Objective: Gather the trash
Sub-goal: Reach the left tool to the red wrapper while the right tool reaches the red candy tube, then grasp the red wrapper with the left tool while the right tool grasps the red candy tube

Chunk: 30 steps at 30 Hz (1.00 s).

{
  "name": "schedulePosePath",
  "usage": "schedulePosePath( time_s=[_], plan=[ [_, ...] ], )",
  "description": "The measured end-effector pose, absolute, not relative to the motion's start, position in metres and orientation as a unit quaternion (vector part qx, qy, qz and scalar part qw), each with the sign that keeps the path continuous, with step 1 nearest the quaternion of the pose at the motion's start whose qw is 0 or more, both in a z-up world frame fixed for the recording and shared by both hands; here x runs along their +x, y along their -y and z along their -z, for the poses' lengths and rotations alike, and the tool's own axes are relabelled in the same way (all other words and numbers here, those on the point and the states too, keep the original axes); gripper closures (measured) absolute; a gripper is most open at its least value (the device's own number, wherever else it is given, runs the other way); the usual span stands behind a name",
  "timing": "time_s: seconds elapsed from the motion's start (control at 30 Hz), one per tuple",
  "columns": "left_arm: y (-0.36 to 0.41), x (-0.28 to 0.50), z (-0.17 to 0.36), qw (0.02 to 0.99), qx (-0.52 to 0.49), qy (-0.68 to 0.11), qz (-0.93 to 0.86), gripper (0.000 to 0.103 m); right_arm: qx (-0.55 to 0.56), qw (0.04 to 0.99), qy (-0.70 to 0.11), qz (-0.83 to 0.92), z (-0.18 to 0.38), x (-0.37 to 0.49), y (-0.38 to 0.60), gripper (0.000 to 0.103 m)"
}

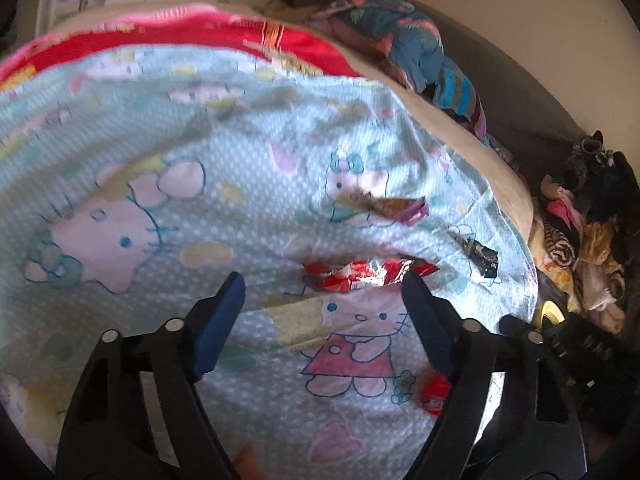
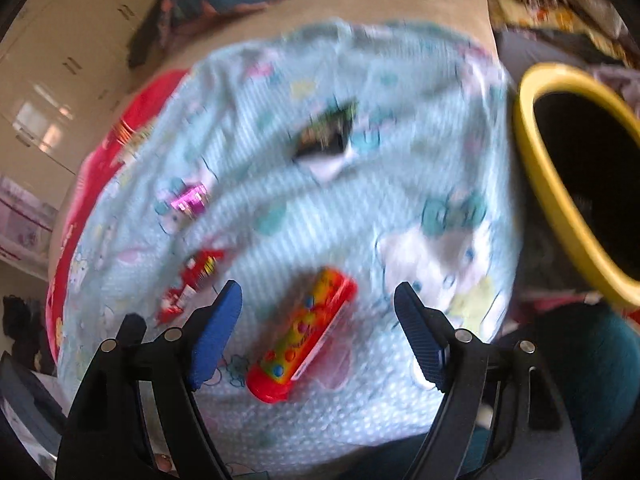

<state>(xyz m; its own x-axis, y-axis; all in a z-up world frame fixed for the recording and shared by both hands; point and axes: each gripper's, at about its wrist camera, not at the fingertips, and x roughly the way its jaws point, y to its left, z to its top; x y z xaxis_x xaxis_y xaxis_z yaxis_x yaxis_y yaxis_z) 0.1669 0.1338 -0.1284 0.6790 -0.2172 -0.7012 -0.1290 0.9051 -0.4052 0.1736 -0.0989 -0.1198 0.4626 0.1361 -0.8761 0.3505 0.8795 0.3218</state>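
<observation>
One red wrapper (image 1: 362, 276) just ahead of open left claw (image 1: 324, 292), btwn tips.

No text, brand or number can be read: print on the red wrapper (image 1: 362, 276) at lower centre and the red packet (image 2: 302, 332) is blurred.

Left hand-held gripper (image 1: 322, 286) jaws apart, angled downward; right hand-held gripper (image 2: 318, 296) likewise, empty
</observation>
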Motion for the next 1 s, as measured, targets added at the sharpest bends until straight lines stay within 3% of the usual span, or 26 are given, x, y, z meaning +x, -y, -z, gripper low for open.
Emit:
schedulePosePath(
  time_s=[0.1, 0.17, 0.3, 0.37, 0.47, 0.53, 0.63, 1.0],
  plan=[
    [-0.135, 0.173, 0.138, 0.879, -0.238, -0.412, 0.037, 0.042, 0.239, 0.812, -0.528, 0.07, 0.129, 0.179, 0.093, 0.029],
    [-0.135, 0.176, 0.145, 0.871, -0.254, -0.418, 0.041, 0.043, 0.248, 0.797, -0.546, 0.065, 0.141, 0.183, 0.09, 0.045],
    [-0.135, 0.181, 0.153, 0.862, -0.279, -0.419, 0.049, 0.049, 0.268, 0.783, -0.559, 0.051, 0.154, 0.187, 0.086, 0.054],
    [-0.134, 0.183, 0.155, 0.861, -0.282, -0.42, 0.048, 0.054, 0.275, 0.779, -0.562, 0.04, 0.157, 0.192, 0.086, 0.069],
    [-0.131, 0.186, 0.157, 0.859, -0.287, -0.42, 0.052, 0.067, 0.286, 0.776, -0.561, 0.027, 0.158, 0.195, 0.086, 0.07],
    [-0.13, 0.187, 0.159, 0.857, -0.291, -0.422, 0.052, 0.087, 0.288, 0.779, -0.557, 0.012, 0.156, 0.196, 0.085, 0.071],
    [-0.13, 0.186, 0.16, 0.857, -0.294, -0.421, 0.048, 0.098, 0.288, 0.787, -0.546, -0.008, 0.15, 0.197, 0.085, 0.073],
    [-0.122, 0.166, 0.121, 0.888, -0.252, -0.381, 0.045, 0.103, 0.285, 0.849, -0.435, -0.097, 0.094, 0.189, 0.11, 0.074]
  ],
)
